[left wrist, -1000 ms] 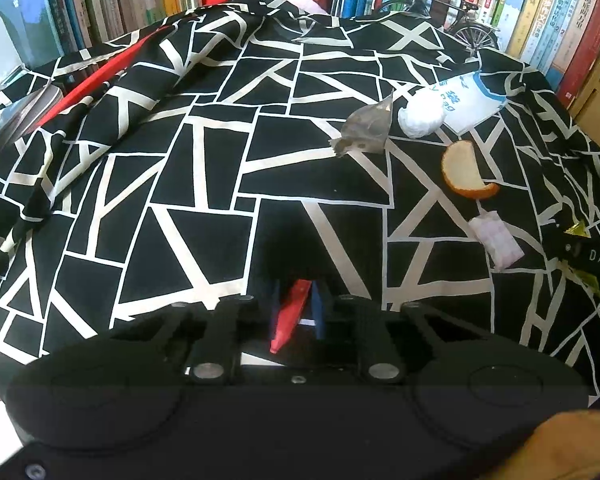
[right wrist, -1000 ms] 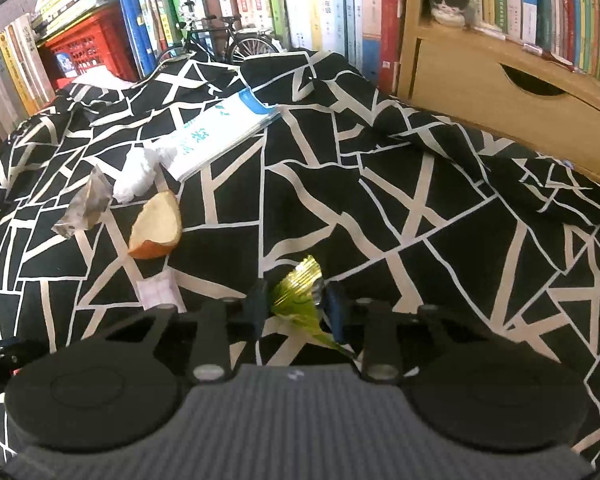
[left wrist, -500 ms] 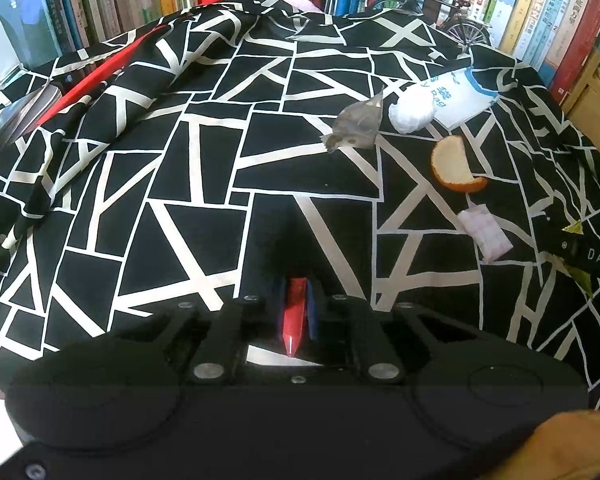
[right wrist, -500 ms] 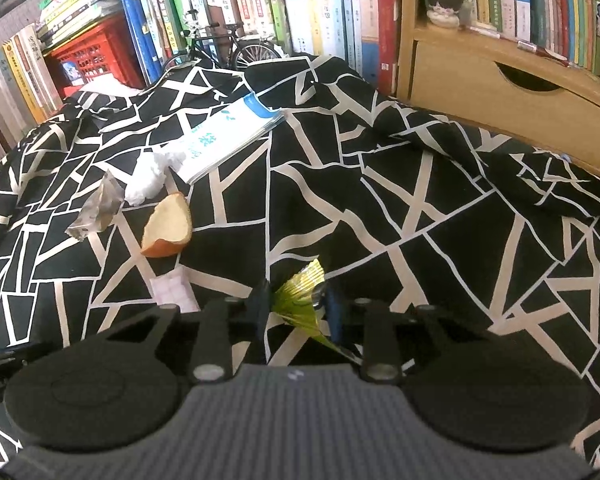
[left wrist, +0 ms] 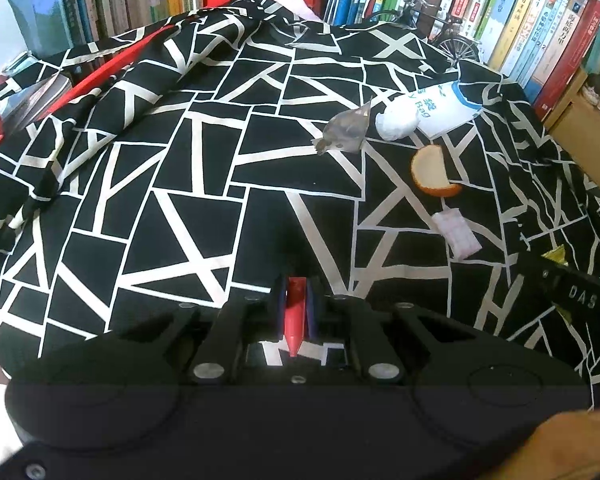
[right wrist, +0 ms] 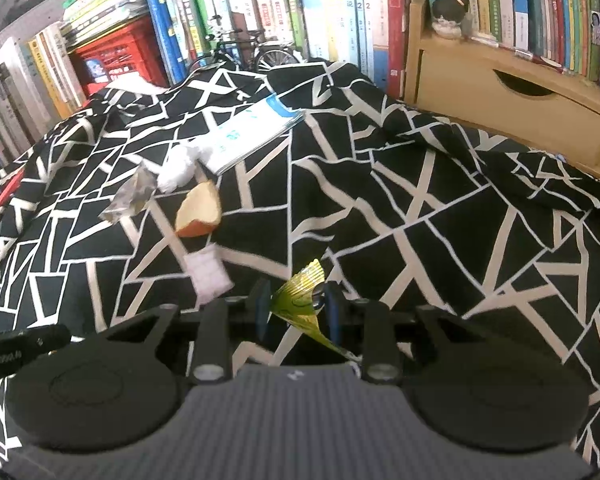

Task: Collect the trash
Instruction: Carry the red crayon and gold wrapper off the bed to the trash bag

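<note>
My left gripper [left wrist: 296,300] is shut on a red wrapper [left wrist: 294,320] that stands upright between its blue pads. My right gripper [right wrist: 294,300] is shut on a crinkled green-gold wrapper [right wrist: 300,300]. On the black-and-white cloth [left wrist: 188,200] lie a clear grey wrapper [left wrist: 346,132] [right wrist: 130,200], a crumpled white tissue [left wrist: 396,122] [right wrist: 176,170], a bread slice [left wrist: 432,172] [right wrist: 199,212] and a small pink-white packet [left wrist: 456,232] [right wrist: 208,276]. All lie ahead and to the right of the left gripper, and ahead and to the left of the right gripper.
A white-and-blue booklet [right wrist: 252,132] [left wrist: 448,108] lies behind the tissue. Books line the back, with a red crate [right wrist: 120,56] and a small model bicycle [right wrist: 256,54]. A wooden drawer box [right wrist: 500,92] stands at the right. The right gripper's body [left wrist: 572,292] shows at the left view's right edge.
Both grippers have risen slightly and tilted, so the cloth and its litter sit farther below and ahead. The red wrapper now stands straighter between the left pads. Nothing was released.
</note>
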Action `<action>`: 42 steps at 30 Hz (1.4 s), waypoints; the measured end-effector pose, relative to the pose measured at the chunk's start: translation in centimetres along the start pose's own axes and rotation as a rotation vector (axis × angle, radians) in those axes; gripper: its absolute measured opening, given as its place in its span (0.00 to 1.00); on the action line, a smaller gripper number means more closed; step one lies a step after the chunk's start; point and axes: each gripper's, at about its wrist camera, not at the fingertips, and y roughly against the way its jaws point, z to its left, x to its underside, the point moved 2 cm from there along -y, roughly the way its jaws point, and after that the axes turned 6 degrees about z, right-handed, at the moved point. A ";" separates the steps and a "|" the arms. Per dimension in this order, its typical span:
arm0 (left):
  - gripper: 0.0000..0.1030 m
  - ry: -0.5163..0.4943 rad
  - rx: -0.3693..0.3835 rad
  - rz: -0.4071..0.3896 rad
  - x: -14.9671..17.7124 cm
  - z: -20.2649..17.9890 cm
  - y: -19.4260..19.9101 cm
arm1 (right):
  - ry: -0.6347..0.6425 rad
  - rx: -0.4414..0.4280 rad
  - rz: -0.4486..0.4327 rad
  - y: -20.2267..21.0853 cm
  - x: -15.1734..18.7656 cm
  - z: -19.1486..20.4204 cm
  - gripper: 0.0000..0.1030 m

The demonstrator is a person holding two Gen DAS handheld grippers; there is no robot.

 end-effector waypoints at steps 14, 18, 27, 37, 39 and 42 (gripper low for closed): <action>0.09 -0.006 -0.028 0.052 1.8 -0.3 1.5 | 0.046 -0.046 0.014 2.3 2.4 1.6 0.33; 0.09 -0.004 -0.029 0.064 2.7 -0.2 2.1 | 0.058 -0.060 0.017 3.1 3.1 2.1 0.33; 0.09 -0.022 -0.003 0.069 5.1 0.4 3.7 | 0.063 -0.062 0.004 5.3 5.5 3.1 0.33; 0.09 -0.085 0.051 0.049 10.5 2.9 6.8 | 0.014 -0.004 -0.027 9.6 11.4 5.0 0.33; 0.09 -0.094 0.065 0.049 12.1 4.0 7.8 | 0.002 0.011 -0.041 10.8 12.9 5.6 0.33; 0.09 -0.099 0.082 0.059 14.5 5.9 9.3 | -0.013 0.029 -0.062 12.7 15.5 6.8 0.33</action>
